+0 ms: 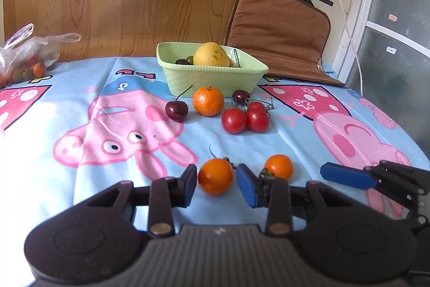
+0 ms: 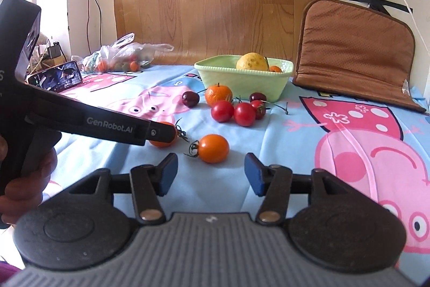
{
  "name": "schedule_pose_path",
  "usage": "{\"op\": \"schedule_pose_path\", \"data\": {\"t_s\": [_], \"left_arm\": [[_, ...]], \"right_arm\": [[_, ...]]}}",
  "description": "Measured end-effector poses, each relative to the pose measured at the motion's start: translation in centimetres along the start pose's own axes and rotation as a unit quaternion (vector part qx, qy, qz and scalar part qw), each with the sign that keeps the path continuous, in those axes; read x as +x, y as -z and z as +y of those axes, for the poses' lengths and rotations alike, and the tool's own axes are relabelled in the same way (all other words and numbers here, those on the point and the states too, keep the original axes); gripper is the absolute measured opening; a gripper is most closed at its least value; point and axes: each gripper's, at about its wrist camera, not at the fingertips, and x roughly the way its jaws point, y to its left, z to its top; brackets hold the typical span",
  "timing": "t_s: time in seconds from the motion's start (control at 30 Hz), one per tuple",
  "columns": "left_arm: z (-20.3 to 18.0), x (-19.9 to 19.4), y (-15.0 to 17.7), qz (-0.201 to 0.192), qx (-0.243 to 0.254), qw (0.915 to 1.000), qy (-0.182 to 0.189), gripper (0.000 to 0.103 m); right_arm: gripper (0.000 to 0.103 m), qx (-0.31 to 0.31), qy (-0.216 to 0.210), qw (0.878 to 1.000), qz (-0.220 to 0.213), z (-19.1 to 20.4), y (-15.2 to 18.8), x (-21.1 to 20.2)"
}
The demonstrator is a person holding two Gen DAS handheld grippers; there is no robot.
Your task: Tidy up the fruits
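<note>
Lying between the left tool's [image 1: 218, 184] barely spread pads, an orange tomato [image 1: 215, 176] sits unpinched.

The left hand-held gripper [image 2: 172, 132] hides half an orange tomato [image 2: 161, 143].

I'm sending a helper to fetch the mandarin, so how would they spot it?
Find the green bowl at the back of the cartoon cloth. The mandarin sits right against its front wall, beside a dark cherry. It is the only orange fruit with dimpled peel.
</note>
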Motion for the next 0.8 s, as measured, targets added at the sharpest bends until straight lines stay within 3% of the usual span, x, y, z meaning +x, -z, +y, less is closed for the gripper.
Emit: {"op": "schedule_pose_path", "data": {"t_s": [0.1,0.2,0.27,0.47,0.63,0.8], "left_arm": [[0.1,0.0,0.0,-0.001,-0.001,1.0000,0.000,0.038],[0.3,0.1,0.0,-0.001,-0.001,1.0000,0.001,0.038],[0.4,0.1,0.0,-0.001,-0.002,1.0000,0.001,0.038],[1.0,0.1,0.1,-0.004,-0.006,0.9999,0.007,0.040],[1.2,0.2,0.1,-0.005,-0.002,0.9999,0.014,0.041],[1.5,0.5,0.1,-0.001,-0.001,0.9998,0.022,0.044]], "right_arm": [[0.063,-0.003,0.007,1.000,-0.004,0.2,0.1,0.0],[0.082,-0.009,0.015,1.000,-0.015,0.4,0.2,-0.1],[0.088,-0.013,0.019,1.000,-0.020,0.5,0.2,-0.1],[0.086,-0.013,0.020,1.000,-0.005,0.6,0.1,0.5],[0.066,-0.021,0.014,1.000,0.011,1.2,-0.1,1.2],[0.063,-0.020,0.010,0.999,0.027,1.3,-0.3,2.0]]}}
